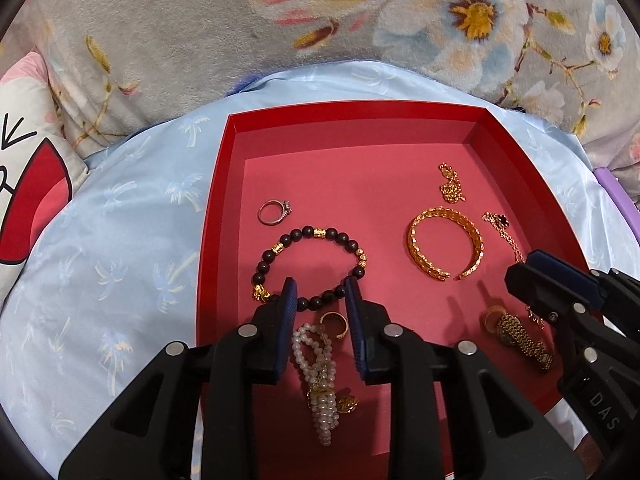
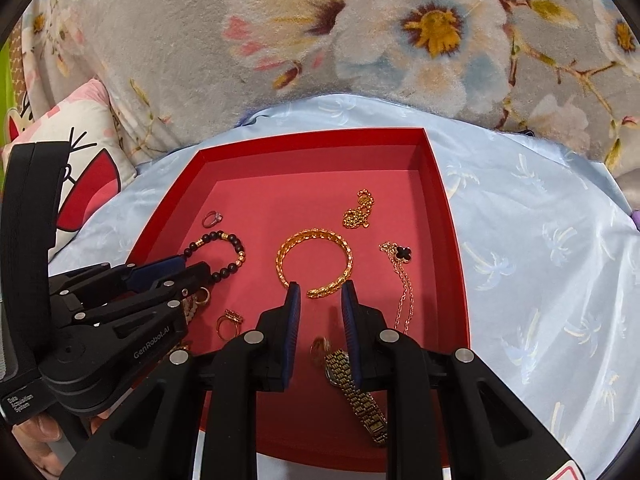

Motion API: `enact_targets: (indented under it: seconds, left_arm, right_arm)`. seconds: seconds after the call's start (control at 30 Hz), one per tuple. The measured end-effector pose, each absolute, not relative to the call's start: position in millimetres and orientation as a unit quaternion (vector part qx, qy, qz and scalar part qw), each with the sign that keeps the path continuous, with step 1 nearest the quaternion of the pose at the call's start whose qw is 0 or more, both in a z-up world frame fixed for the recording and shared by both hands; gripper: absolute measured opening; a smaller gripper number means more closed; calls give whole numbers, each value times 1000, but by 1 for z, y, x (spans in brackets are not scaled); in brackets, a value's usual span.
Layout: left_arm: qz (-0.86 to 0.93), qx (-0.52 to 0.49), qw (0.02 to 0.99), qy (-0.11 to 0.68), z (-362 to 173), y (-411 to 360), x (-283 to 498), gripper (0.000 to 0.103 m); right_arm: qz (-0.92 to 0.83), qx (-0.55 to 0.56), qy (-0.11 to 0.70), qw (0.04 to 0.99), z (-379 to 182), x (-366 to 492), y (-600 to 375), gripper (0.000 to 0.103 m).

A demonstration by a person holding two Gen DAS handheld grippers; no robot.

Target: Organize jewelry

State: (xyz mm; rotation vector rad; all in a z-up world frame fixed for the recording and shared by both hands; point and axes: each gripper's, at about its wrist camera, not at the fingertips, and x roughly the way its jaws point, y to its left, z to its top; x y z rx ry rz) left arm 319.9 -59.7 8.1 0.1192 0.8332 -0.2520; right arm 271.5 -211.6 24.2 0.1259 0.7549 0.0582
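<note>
While both grippers hover with jaws wide, left gripper point(image 1: 320, 292) overhangs the beads point(image 1: 308, 266) at centre, right gripper point(image 2: 320, 296) the bangle point(image 2: 316, 262).

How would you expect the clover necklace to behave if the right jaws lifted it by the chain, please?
The necklace would probably go limp and dangle, since its chain looks thin and loosely kinked. The pendant may swing. It likely weighs little, and could slip from the pads.

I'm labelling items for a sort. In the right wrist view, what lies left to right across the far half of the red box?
Silver ring → dark bead bracelet → gold cuff bangle → small gold chain → clover pendant necklace.
</note>
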Motion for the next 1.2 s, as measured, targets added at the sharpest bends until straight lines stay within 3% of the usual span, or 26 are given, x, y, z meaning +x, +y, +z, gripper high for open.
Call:
enact_targets:
  seconds: [0.57,0.73,0.83,1.2]
  left_arm:
    - [-118,52,909,396,15,-56,318,24]
    - [-98,45,922,371,31,-44,302,50]
    - [-88,47,929,356,40,-38,284,50]
    - [-65,58,938,336,32,-29,193,68]
  right_arm:
    - [33,60,368,927,27,269,-210,20]
    - [27,70,354,932,42,251,-211,25]
    - [21,69,343,936,50,229,-209,37]
    - [-4,47,345,938,31,141,-192,48]
